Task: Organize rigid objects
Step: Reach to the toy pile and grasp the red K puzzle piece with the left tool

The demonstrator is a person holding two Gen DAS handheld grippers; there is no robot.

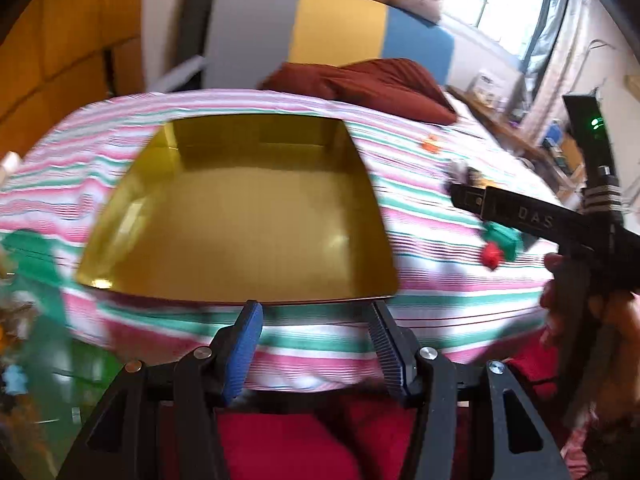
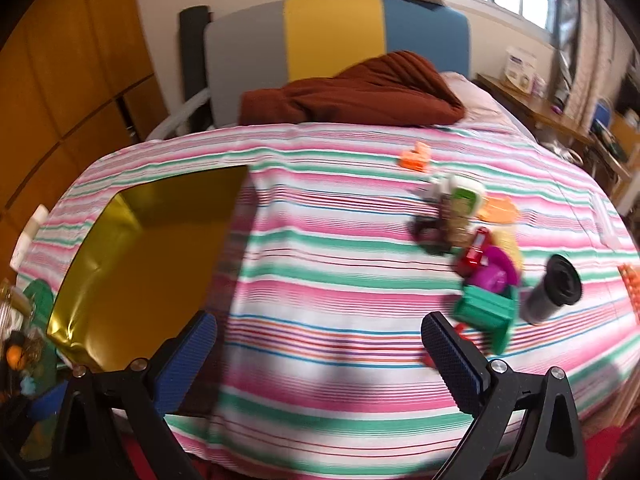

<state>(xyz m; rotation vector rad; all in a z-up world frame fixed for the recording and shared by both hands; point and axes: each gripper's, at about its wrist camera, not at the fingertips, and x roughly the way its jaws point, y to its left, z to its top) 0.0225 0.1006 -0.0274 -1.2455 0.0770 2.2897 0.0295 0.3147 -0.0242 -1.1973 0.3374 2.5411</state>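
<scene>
An empty gold tin box (image 1: 240, 220) lies on the striped bed sheet, straight ahead of my left gripper (image 1: 316, 340), which is open with nothing between its blue pads. In the right wrist view the same box (image 2: 152, 264) is at the left. My right gripper (image 2: 320, 352) is wide open over bare sheet. A cluster of small toys lies ahead to its right: a green block (image 2: 486, 312), a magenta piece (image 2: 494, 272), a red car (image 2: 474, 250), a white and green jar (image 2: 464, 196), a grey cylinder with a black cap (image 2: 552, 292) and an orange piece (image 2: 416, 158).
A maroon cloth (image 2: 360, 92) is bunched at the head of the bed below a grey, yellow and blue headboard (image 2: 332, 36). Wooden cupboards (image 2: 72, 80) stand at the left and a cluttered desk (image 2: 540, 108) at the right. More clutter lies beside the bed at lower left (image 1: 24, 248).
</scene>
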